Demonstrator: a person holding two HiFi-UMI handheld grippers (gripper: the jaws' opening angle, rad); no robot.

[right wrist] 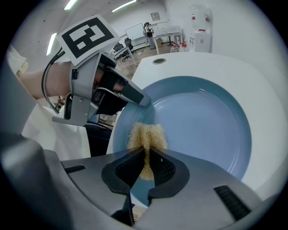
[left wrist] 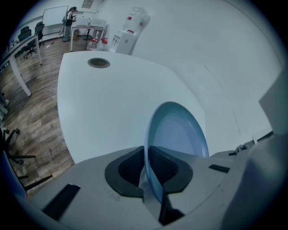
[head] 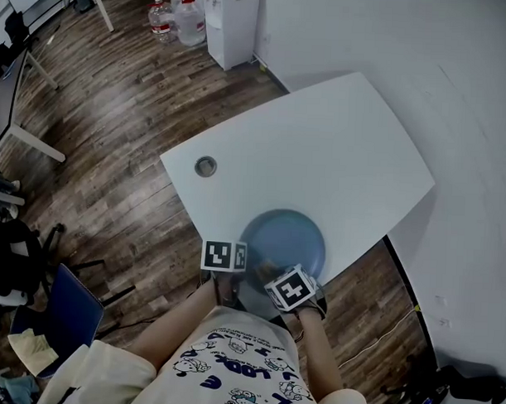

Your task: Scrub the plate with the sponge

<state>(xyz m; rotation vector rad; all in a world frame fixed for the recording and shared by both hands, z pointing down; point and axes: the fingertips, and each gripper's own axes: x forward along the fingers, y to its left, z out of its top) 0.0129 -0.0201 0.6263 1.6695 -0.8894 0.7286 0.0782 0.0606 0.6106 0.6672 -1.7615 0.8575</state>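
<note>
Head view, left to right: a blue chair (head: 63, 315) on the wood floor; clear water bottles (head: 181, 19) with red labels too small to read, beside a white dispenser (head: 230, 22); a white table (head: 321, 150) with a round cable port (head: 205, 165). At the bottom, the person's light shirt (head: 230, 370) bears cartoon figures and blue lettering that appears to read "LOOK"; no other writing is legible. Each gripper carries a cube of black-and-white square markers, which are patterns and not text.

The left gripper (left wrist: 147, 167) has its jaws nearly together, clamped on the rim of the blue plate (left wrist: 177, 134); the rim passes edge-on between the two dark ribbed pads (left wrist: 131, 167), both pressing on it. The plate sits at the table's near edge, its near part projecting past the edge toward the person; whether its far part rests on the tabletop cannot be told.

The right gripper (right wrist: 146, 164) has its jaws closed on a yellowish, fibrous sponge (right wrist: 146, 134); the sponge is pinched into a fold between the pads, and its free end fans out above them. The sponge lies against the plate's inner face, near the left part of the rim; the left gripper's tips grip the same rim just beyond it. In the head view the two marker cubes stand side by side over the plate's near rim.
</note>
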